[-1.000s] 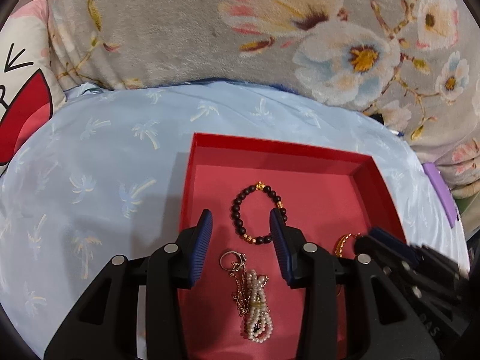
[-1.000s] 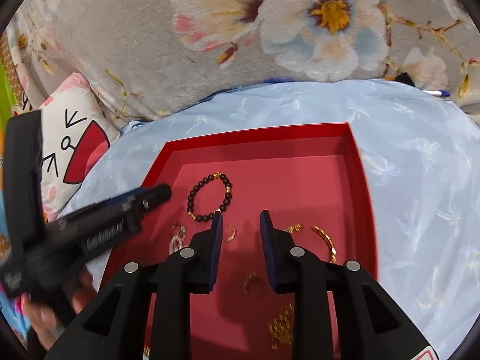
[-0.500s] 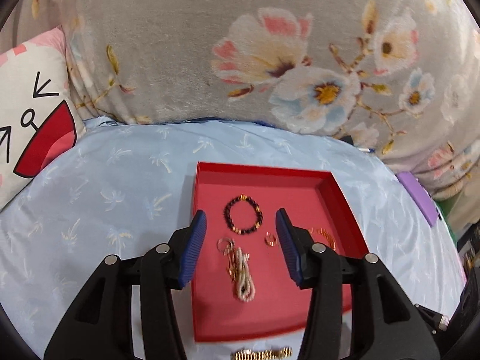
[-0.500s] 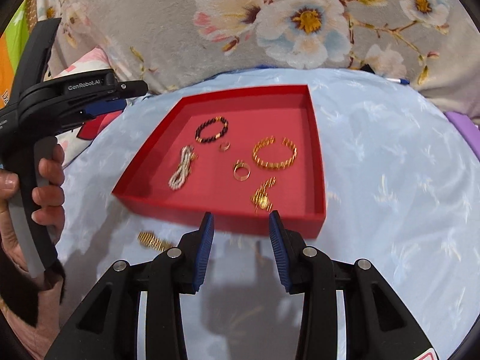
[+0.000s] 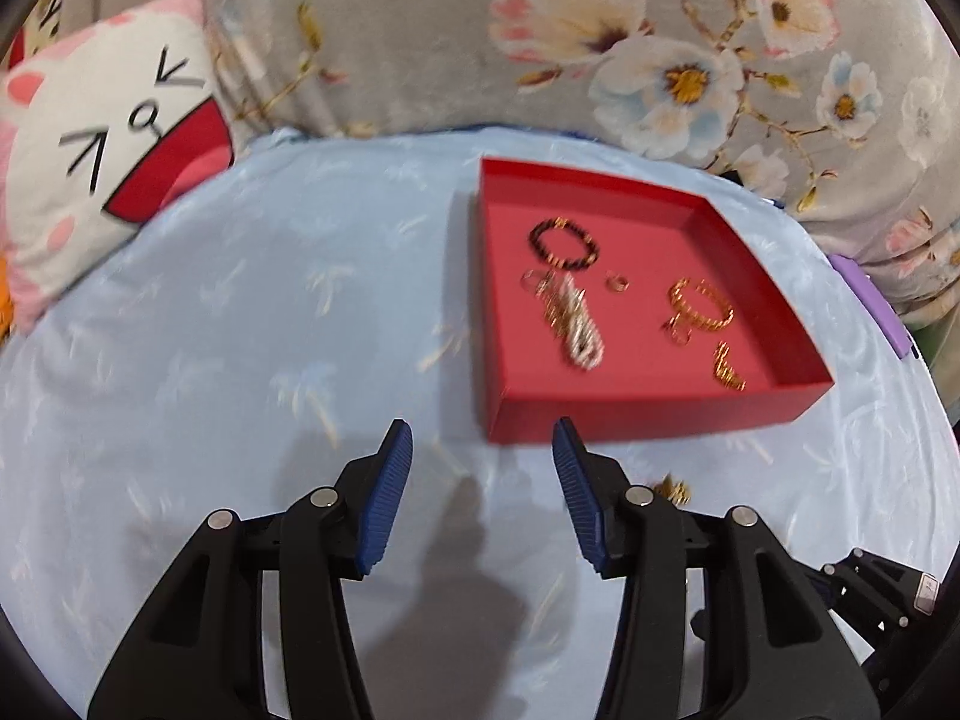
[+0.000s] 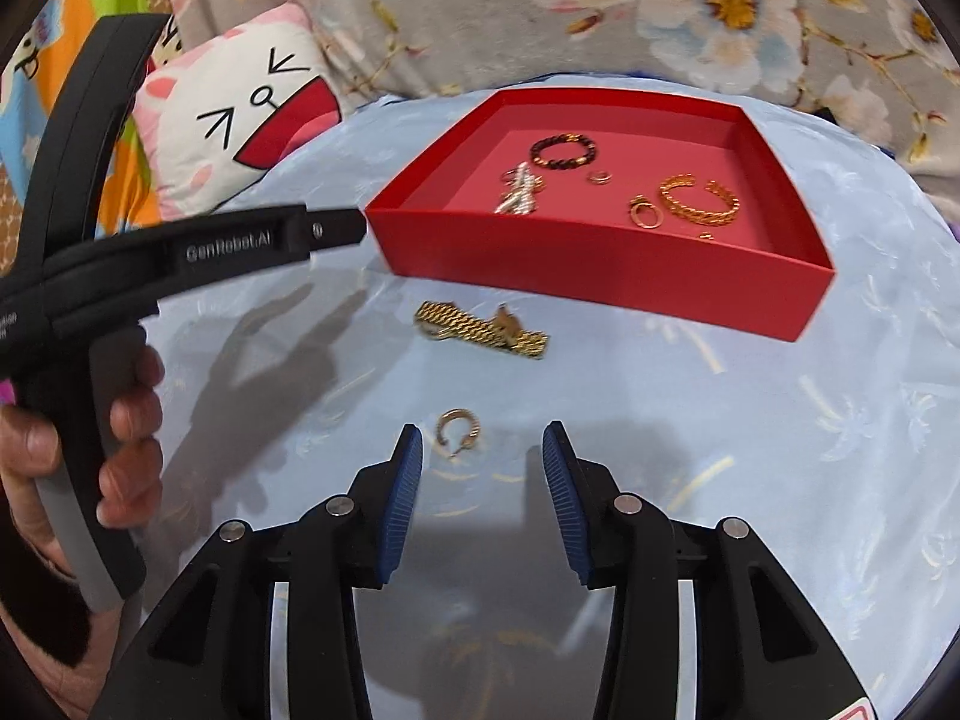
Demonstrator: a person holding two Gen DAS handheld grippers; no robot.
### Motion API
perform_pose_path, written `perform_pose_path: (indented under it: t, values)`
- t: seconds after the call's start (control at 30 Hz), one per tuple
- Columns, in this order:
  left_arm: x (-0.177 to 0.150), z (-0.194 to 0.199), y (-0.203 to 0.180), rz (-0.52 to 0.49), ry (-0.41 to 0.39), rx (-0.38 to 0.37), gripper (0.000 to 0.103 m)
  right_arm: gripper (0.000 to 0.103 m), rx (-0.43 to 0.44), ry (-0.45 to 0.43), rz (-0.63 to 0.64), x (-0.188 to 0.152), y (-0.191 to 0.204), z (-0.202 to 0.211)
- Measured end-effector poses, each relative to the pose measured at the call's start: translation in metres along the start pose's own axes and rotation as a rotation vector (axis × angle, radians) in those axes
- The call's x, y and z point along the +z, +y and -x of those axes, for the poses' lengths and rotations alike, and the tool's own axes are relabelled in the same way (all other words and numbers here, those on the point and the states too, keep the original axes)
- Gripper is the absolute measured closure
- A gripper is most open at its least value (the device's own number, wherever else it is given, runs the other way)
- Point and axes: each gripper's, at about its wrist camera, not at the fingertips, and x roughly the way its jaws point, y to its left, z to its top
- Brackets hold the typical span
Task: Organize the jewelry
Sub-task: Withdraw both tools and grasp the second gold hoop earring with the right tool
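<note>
A red tray [image 5: 648, 414] [image 6: 600, 270] sits on light blue cloth. It holds a black bead bracelet [image 5: 564, 243] [image 6: 564, 153], a pearl piece [image 5: 576, 324], a gold bangle [image 5: 699, 306] [image 6: 699, 201] and small gold rings. Outside it, a gold chain bracelet [image 6: 480, 330] and a gold hoop [image 6: 457, 429] lie on the cloth. My right gripper [image 6: 480, 441] hovers over the hoop, which lies by its left fingertip untouched; its jaws are opening. My left gripper [image 5: 480, 435] stands open and empty before the tray's near left corner.
A cat-face cushion [image 5: 114, 138] [image 6: 252, 102] lies at the far left, and a grey floral blanket [image 5: 480, 30] runs along the back. A purple object [image 5: 870, 306] sits right of the tray. A person's hand [image 6: 129, 426] grips the left tool's handle.
Both grippers have pulled back from over the tray to the cloth in front of it, and their jaws stand wider. The chain bracelet and the hoop have come into the right wrist view.
</note>
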Motion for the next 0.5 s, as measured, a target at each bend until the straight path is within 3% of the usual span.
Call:
perform_pose_path:
  t: [0.3,0.5]
  values:
    - [-0.034,-0.003,0.019,0.065,0.041,-0.009,0.056,0.064,-0.064,0.013,0.06,-0.002,0.019,-0.019]
    - [-0.041,-0.006,0.009,0.034,0.052,-0.013,0.056,0.087,-0.092,0.005,0.074,-0.002,0.018,-0.019]
